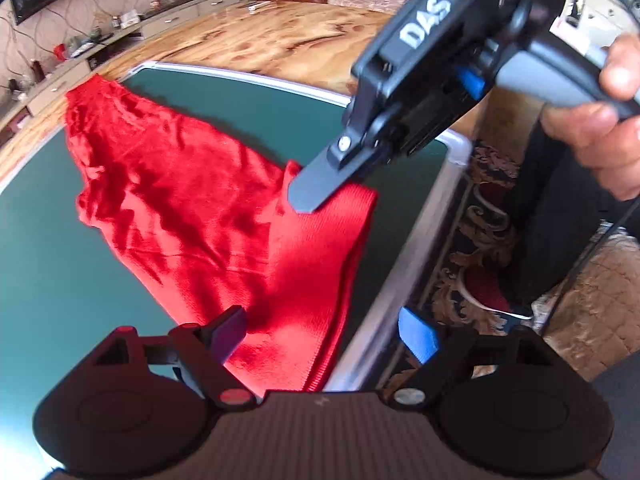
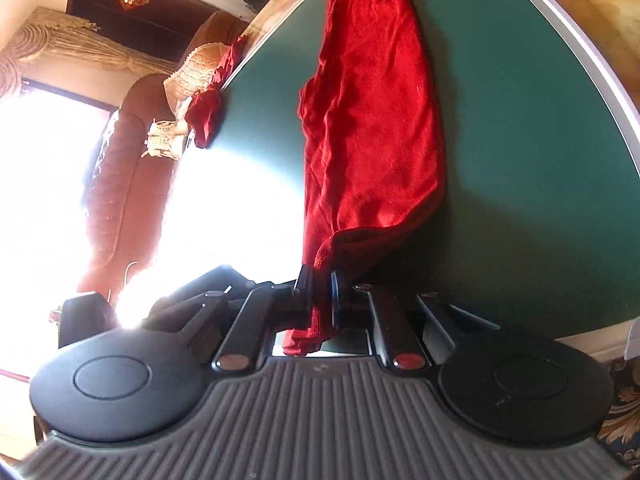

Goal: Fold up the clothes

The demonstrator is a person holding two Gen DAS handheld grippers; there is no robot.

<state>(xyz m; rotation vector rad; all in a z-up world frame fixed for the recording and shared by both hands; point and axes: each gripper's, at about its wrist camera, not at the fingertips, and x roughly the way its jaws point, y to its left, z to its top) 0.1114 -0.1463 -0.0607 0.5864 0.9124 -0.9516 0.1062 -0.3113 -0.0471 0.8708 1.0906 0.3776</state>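
Observation:
A red knitted garment (image 1: pixel 192 200) lies crumpled lengthwise on a green table mat (image 1: pixel 48 264). Its ribbed hem (image 1: pixel 320 280) points toward me at the mat's near right edge. My left gripper (image 1: pixel 324 336) hovers over that hem, open wide, one finger (image 1: pixel 230 330) above the cloth and the blue-padded one (image 1: pixel 418 338) past the mat's rim. My right gripper (image 1: pixel 308 200), held by a hand (image 1: pixel 600 120), comes in from the upper right onto the hem's far corner. In the right wrist view the right gripper (image 2: pixel 320 300) is shut on the ribbed hem (image 2: pixel 316 320), with the garment (image 2: pixel 368 128) stretching away over the mat (image 2: pixel 540 160).
The mat has a silver rim (image 1: pixel 436 216) and sits on a glossy wood-grain table (image 1: pixel 256 44). Patterned carpet (image 1: pixel 480 248) lies beyond the right edge. Another red cloth (image 2: pixel 204 116) hangs at the mat's far side near a brown sofa (image 2: pixel 120 184). Strong glare whitens part of the mat.

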